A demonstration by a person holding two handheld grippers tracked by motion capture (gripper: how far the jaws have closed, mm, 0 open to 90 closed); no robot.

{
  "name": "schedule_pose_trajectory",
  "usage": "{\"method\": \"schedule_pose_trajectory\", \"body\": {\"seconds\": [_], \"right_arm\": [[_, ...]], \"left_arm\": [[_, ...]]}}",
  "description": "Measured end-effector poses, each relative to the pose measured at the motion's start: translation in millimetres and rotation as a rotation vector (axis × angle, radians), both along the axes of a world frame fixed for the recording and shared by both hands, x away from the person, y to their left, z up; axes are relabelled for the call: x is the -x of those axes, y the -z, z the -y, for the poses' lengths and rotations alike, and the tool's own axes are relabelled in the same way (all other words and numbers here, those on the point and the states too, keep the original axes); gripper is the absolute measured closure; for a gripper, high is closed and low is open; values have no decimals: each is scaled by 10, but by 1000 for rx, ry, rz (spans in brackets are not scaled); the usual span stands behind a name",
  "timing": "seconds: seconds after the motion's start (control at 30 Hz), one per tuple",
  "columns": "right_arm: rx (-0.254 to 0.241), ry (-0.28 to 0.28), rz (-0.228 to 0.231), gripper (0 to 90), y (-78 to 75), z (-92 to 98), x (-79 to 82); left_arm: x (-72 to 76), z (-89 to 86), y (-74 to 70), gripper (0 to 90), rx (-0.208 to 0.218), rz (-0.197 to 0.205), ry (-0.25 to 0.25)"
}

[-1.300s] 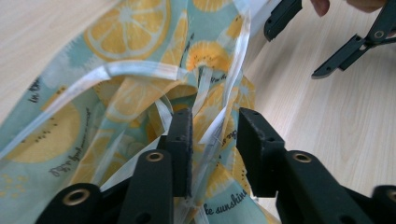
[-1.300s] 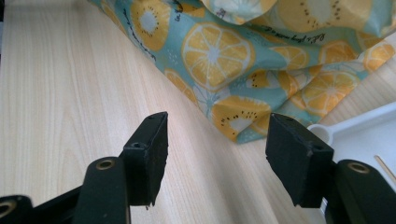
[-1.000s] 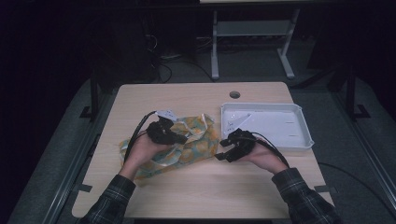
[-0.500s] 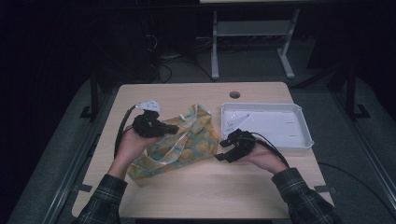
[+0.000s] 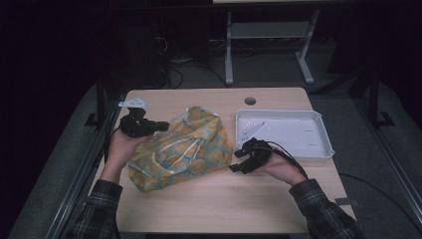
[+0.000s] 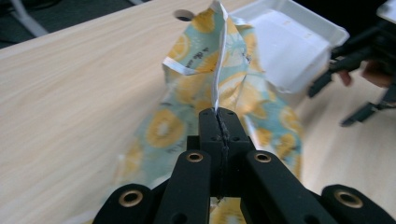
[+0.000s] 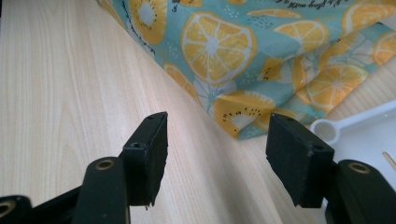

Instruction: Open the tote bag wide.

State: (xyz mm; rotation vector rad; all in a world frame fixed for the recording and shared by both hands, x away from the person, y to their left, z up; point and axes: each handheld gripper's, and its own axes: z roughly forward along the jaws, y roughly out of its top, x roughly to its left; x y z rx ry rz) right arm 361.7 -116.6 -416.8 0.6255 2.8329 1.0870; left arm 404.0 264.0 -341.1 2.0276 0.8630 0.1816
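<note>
Lying mid-table: a bag (image 5: 181, 149) printed with orange and kiwi slices on teal, spreading from near left to far right, its far corner lifted and crumpled beside the tray (image 5: 318, 149). Seen in the left gripper view, a white-edged fold of the bag (image 6: 219, 60) rising straight up out of closed jaws.

Pinching that edge: left gripper (image 5: 158, 125), at the bag's far left, jaws clamped tight on the fabric, pointing right. In its own view, gripper (image 6: 219, 121) biting the white seam, no gap between the pads.

Hovering at the bag's near right corner: right gripper (image 5: 238, 160), jaws standing apart, gripping nothing. In its own view, gripper (image 7: 217, 140) pointing at bare table (image 7: 70, 84), the bag (image 7: 219, 51) lying just beyond the tips, not touching.

Sitting at far right: a white tray, one corner (image 7: 355, 126) showing just beside the right jaw.
</note>
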Motion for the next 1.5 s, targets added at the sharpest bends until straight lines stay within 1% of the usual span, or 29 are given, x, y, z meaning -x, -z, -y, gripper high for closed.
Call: {"method": "schedule_pose_trajectory", "body": {"seconds": [0.07, 0.2, 0.23, 0.3, 0.4, 0.47, 0.5, 0.6, 0.63, 0.73, 0.8, 0.83, 0.93, 0.97, 1.03, 1.07, 1.17, 1.27, 1.37, 1.4, 1.47, 1.5], "right_arm": [[2, 1, -3, 377, 2, 2, 9], [3, 3, -2, 376, 1, 24, 17], [2, 5, -2, 377, -2, 29, 15], [-3, 5, 0, 377, -4, 35, 10], [1, 1, 0, 377, -1, 31, 15], [3, 1, -3, 377, 3, 27, 20], [3, 2, -4, 376, 5, 27, 21], [1, 4, -6, 376, 3, 30, 27], [-1, 6, -7, 376, 0, 32, 28], [-1, 8, -6, 376, -1, 34, 27], [1, 7, -6, 376, 5, 28, 27], [3, 5, -6, 376, 7, 24, 29], [6, 0, -6, 376, 6, 13, 39], [10, -3, -1, 376, 6, 13, 37], [8, -5, 3, 376, 6, 7, 35], [8, -4, 2, 376, 3, 5, 37], [5, -6, 5, 376, -14, -1, 38], [3, -7, 7, 376, -23, -13, 36], [6, -10, 11, 376, -31, -32, 33], [5, -12, 15, 376, -36, -36, 30], [-4, 2, -1, 376, -57, -49, 46], [-4, -1, 4, 376, -58, -50, 45]], "left_arm": [[-87, -28, 13, 896, -11, -2, -14], [-256, -59, 60, 895, -2, -13, -41], [-296, -62, 73, 895, -17, -15, -43], [-375, -66, 104, 895, -32, -15, -54], [-463, -83, 144, 894, -41, -19, -73], [-516, -112, 183, 891, -32, -20, -89], [-538, -130, 209, 885, -32, -22, -108], [-564, -157, 252, 743, -45, -34, -146], [-561, -166, 251, 704, -52, -33, -150], [-532, -194, 204, 615, -49, -16, -166], [-501, -223, 156, 571, -45, -3, -167], [-482, -236, 137, 552, -39, -3, -166], [-415, -267, 91, 520, -47, -10, -159], [-389, -279, 76, 518, -57, -8, -149], [-320, -283, 61, 519, -42, -8, -140], [-275, -285, 57, 519, -47, -11, -129], [-154, -267, 69, 518, -49, -21, -108], [-52, -251, 97, 514, -60, -29, -91], [18, -245, 136, 505, -74, -33, -85], [41, -247, 150, 502, -77, -36, -91], [66, -263, 189, 493, -85, -41, -97], [75, -270, 213, 487, -85, -46, -101]]}}
